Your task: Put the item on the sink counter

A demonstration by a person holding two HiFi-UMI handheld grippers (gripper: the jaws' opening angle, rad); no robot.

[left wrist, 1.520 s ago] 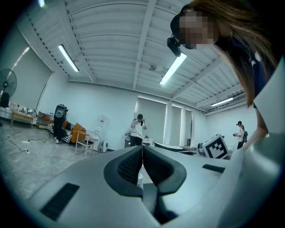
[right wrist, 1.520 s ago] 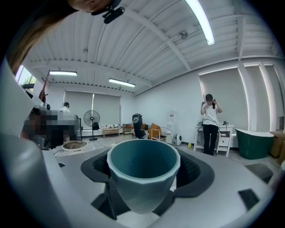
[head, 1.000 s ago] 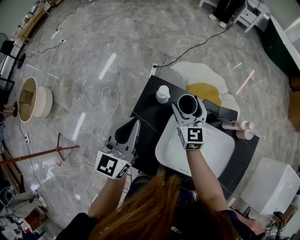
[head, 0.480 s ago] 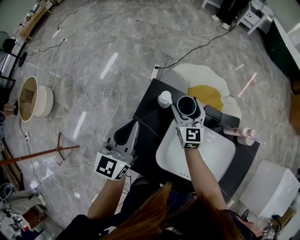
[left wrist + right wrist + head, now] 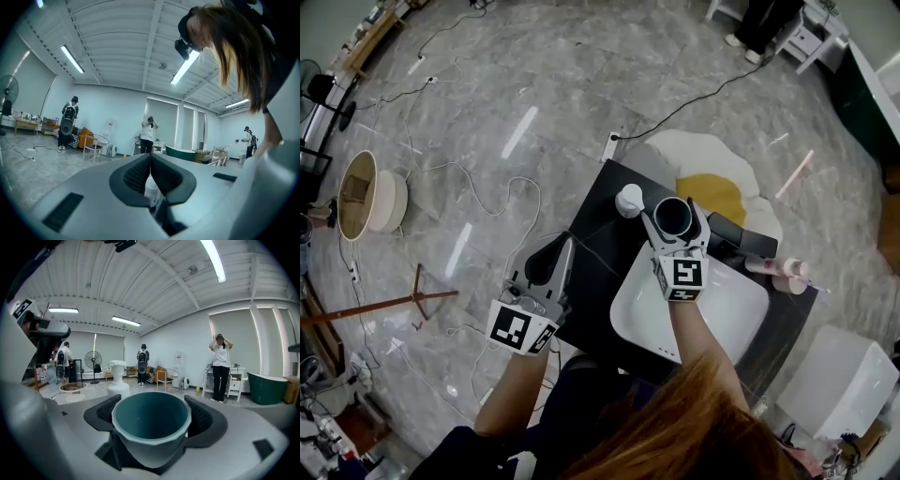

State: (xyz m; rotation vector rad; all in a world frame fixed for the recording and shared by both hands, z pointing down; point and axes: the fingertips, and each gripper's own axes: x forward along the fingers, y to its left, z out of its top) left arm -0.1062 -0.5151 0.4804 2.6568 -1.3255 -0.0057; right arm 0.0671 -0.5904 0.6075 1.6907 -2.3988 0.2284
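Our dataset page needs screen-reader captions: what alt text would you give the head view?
Seen from above, the right gripper, its jaws opening, has a teal cup between them at the back of a dark sink counter, beside a white pump bottle and behind a white basin. The left gripper, shut and empty, hovers by the counter's left edge.

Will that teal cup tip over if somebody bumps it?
Probably not easily: the cup stands upright and looks wide for its height. It narrows toward the bottom, so a hard knock might tip it. It looks empty, so probably light.
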